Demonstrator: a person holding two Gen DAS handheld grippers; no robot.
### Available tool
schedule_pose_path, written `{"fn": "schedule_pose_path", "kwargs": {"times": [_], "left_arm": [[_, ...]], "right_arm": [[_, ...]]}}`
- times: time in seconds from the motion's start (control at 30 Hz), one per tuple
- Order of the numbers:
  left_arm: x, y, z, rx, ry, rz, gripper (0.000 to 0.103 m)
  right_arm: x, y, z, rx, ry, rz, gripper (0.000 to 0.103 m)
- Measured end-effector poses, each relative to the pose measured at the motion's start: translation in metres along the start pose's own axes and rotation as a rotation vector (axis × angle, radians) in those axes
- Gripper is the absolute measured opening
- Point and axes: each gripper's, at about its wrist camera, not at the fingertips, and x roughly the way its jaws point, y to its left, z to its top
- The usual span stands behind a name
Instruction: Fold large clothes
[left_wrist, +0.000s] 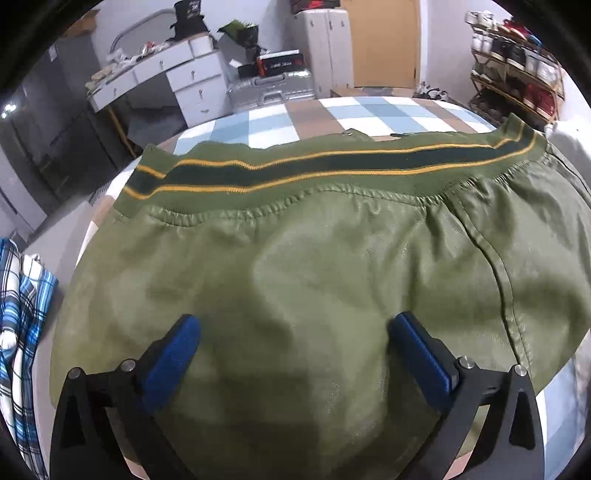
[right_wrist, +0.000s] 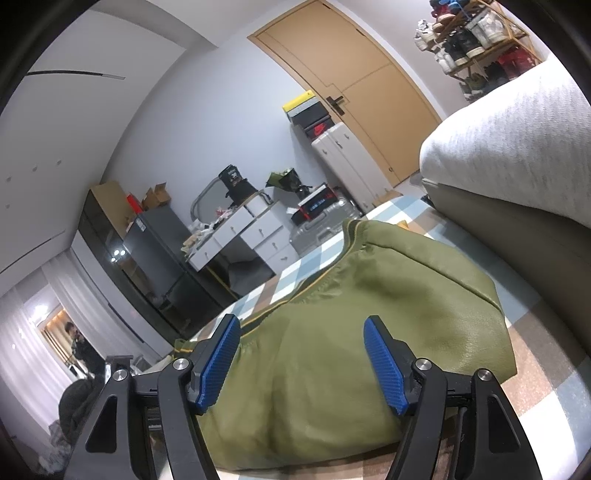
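The green jacket (left_wrist: 314, 266) lies on the checked bed (left_wrist: 332, 110), right under the left gripper (left_wrist: 295, 332) and right gripper (right_wrist: 301, 332). Both are wide open, holding nothing. It looks shiny, with a striped band (left_wrist: 332, 162).

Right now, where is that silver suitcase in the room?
The silver suitcase stands on the floor beyond the far edge of the checkered bed, between the white drawer desk and the white cabinet; the right wrist view shows it there too.

The green jacket (left_wrist: 314, 277) hides most of the checked sheet (left_wrist: 332, 114).
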Motion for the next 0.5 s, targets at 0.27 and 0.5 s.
{"fn": "schedule_pose_path", "kwargs": {"times": [0.27,0.5], "left_arm": [[-0.037,-0.063,0.025,0.146,-0.056,-0.112,0.094],[-0.001,-0.072,0.013,0.143,-0.035,-0.065,0.103]], "right_arm": [[-0.001,0.0,0.0,-0.007,-0.002,-0.005,0.073],[-0.001,-0.002,0.001,0.01,-0.001,0.005,0.073]]}}
